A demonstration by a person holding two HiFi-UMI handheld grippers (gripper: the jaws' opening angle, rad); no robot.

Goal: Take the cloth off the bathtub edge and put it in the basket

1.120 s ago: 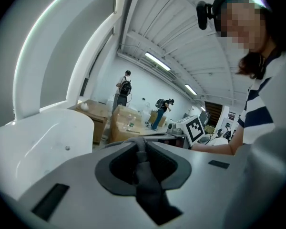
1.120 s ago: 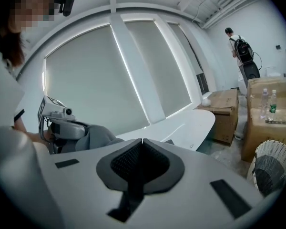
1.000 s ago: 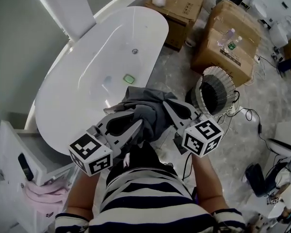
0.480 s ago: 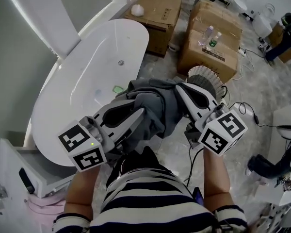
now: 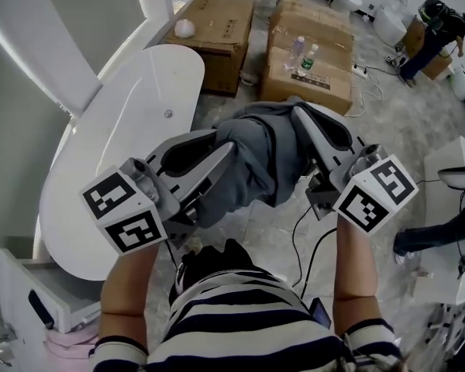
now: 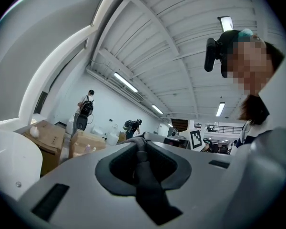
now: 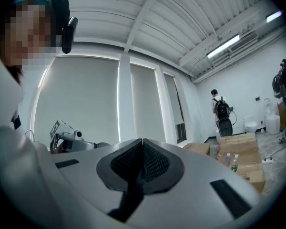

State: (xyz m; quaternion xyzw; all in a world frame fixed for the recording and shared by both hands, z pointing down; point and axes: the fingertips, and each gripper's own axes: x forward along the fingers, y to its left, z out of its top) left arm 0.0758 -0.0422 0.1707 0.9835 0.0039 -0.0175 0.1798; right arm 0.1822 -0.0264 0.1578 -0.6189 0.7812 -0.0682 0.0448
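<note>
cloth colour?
Dark grey cloth, best seen in the head view.

Head view: cloth (image 5: 256, 161) bunched over the tips of left tongs (image 5: 221, 155) and right tongs (image 5: 304, 118); both pinch points covered. Near rim of bathtub (image 5: 116, 153) hidden behind left tongs. Drawer unit (image 5: 31, 285) cut by the bottom-left corner. Bottles (image 5: 303, 55) on cardboard box (image 5: 310, 80): labels too small to read.

Left gripper view: only a dark strip of cloth between the jaws, the rest out of frame. Distant people (image 6: 86, 109) too small to make out.

Right gripper view: thin fold only, running off low.
</note>
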